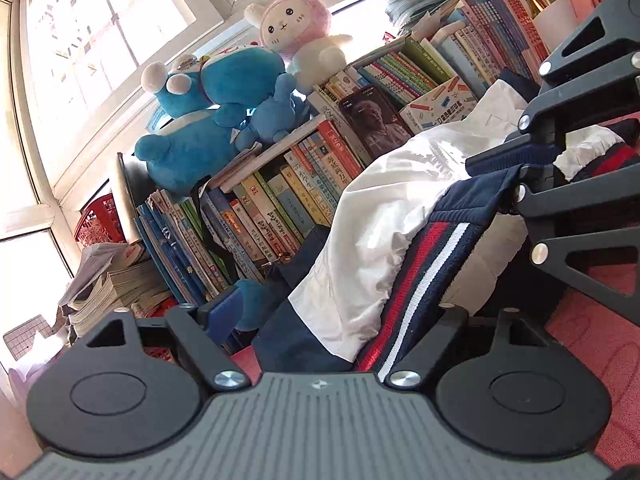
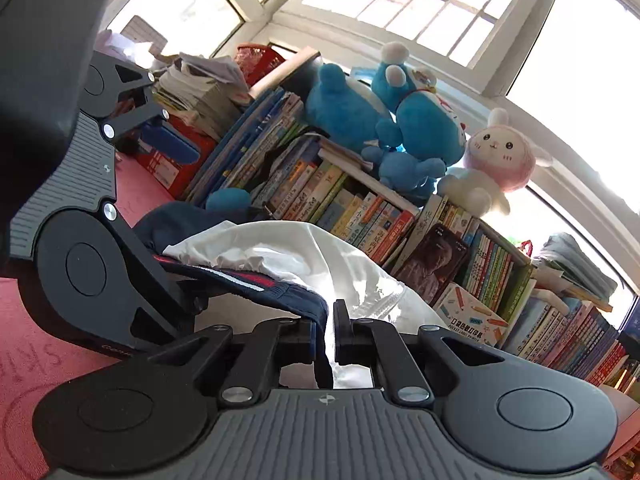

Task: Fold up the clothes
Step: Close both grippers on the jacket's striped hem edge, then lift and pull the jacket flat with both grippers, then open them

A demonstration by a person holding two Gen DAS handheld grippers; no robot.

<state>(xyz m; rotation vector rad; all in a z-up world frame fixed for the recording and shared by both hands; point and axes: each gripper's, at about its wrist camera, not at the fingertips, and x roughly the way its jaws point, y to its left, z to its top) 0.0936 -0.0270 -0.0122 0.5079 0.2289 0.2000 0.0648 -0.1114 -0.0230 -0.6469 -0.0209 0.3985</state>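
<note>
- Right gripper [image 2: 323, 334]: at 6 o'clock in its own view, jaws drawn narrow and pinching the jacket [image 2: 304, 256] at its navy hem, white lining bunched between the pads.
- Left gripper [image 1: 324, 312]: jaws stand part-way apart with the striped hem [image 1: 424, 280] lying between them at 5 o'clock; whether the pads press on it I cannot tell (the right-hand pad is hidden under cloth).
- The jacket lies heaped on the red mat [image 1: 592, 344], white lining outward, navy shell showing at the edges; in the left view it runs from 6 o'clock up toward 2 o'clock, where the right gripper bites it.
- Progress, as I judge it: early. The hem is caught at one point and perhaps a second, but the cloth is crumpled, not spread, and no clean fold shows. Spreading flat, folding sleeves and halving remain.
- Farther off, at 11 to 1 o'clock: books [image 1: 280, 204], then a blue plush [image 1: 208, 112] and pink plush [image 1: 296, 28] against the window [image 1: 100, 20].
</note>
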